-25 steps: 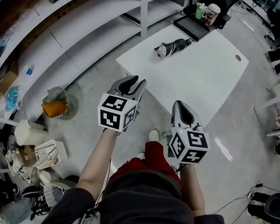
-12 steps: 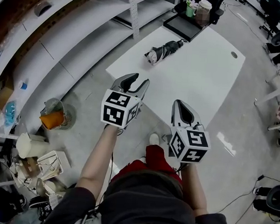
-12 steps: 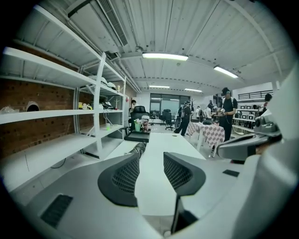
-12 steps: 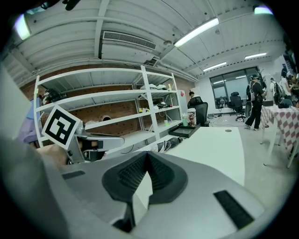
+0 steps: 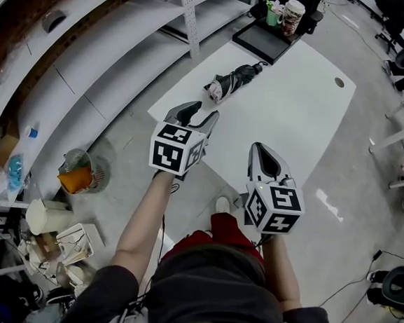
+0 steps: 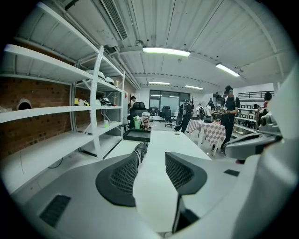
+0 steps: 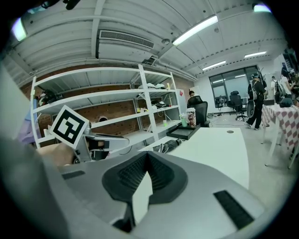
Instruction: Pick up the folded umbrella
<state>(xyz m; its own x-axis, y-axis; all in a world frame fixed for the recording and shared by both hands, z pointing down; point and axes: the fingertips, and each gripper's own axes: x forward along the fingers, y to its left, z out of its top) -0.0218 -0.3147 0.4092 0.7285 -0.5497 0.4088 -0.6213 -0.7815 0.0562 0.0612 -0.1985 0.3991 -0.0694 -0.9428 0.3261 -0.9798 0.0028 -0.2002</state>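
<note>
The left gripper [image 5: 198, 113], at centre-left of the head view, has its jaws spread apart. They have just been opening, and nothing lies between them; its own view shows only bare tabletop in the gap. My reading is that they are opening early so that they can close around the target on arrival. The right gripper [image 5: 259, 150], lower and to the right, is pinched closed on nothing, with its pads meeting at their tips in the right gripper view. It looks like the spare hand for now, held back beside the body while the left one leads.

Just beyond both grippers is the near corner of the white table [image 5: 291, 109], which stretches toward the upper right of the frame. The folded umbrella [image 5: 231, 80] lies flat on it along the left edge, above the left gripper and well apart from it. It is dark and bundled, with its handle pointing toward the top of the frame. In the left gripper view it shows just past the left jaw's tip, so the gripper seems roughly aimed at it.

Farther on, at the table's far end, sit a black tray [image 5: 263, 40] and some cups [image 5: 293, 8]. White shelving [image 5: 92, 49] fills the upper left.
</note>
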